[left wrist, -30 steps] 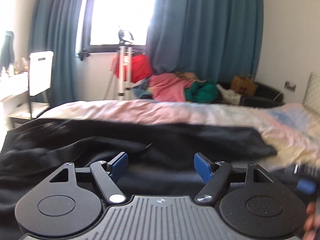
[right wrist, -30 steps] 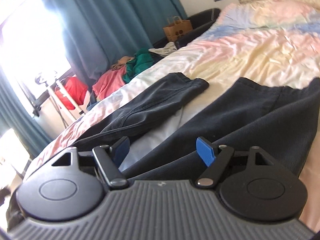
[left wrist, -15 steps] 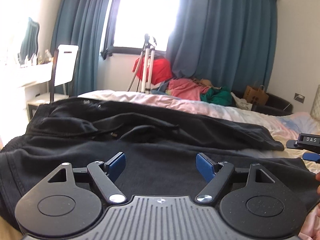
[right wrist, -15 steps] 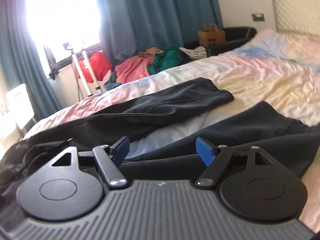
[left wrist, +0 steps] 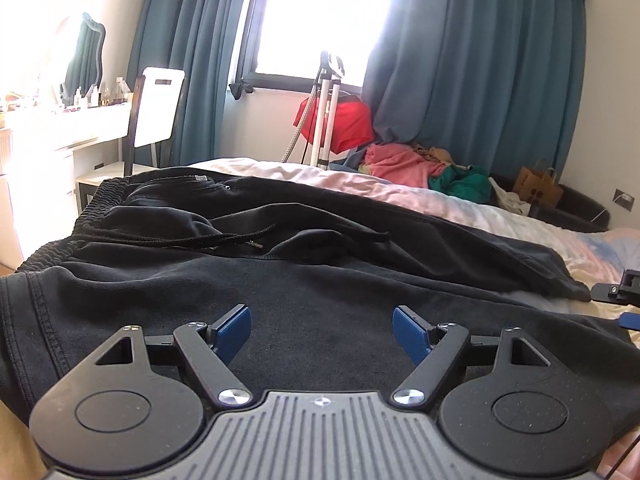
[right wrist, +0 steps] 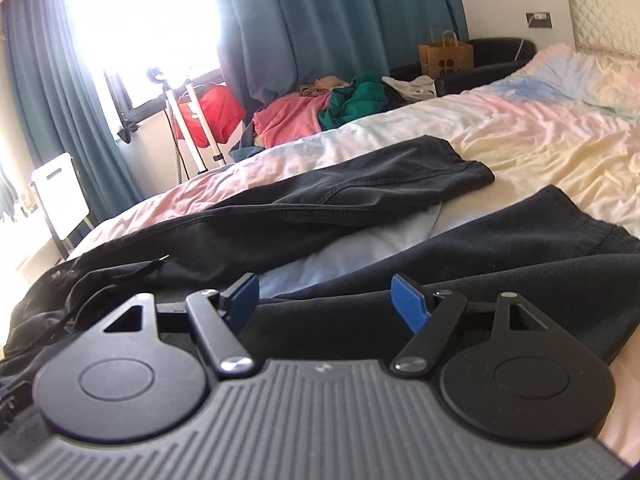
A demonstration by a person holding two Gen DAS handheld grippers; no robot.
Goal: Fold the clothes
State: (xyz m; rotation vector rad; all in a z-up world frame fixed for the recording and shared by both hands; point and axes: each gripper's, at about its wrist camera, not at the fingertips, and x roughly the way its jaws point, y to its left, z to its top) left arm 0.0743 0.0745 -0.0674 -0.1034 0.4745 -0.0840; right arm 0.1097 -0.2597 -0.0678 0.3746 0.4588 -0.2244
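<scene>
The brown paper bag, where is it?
The brown paper bag stands far across the room in the right wrist view, beyond the bed, beside the dark chair and right of the green clothes.

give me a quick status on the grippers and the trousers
Left gripper open, empty. Right gripper open, empty. Black trousers flat on bed, legs spread apart, unfolded. Drawstring loose at the waist.
</scene>
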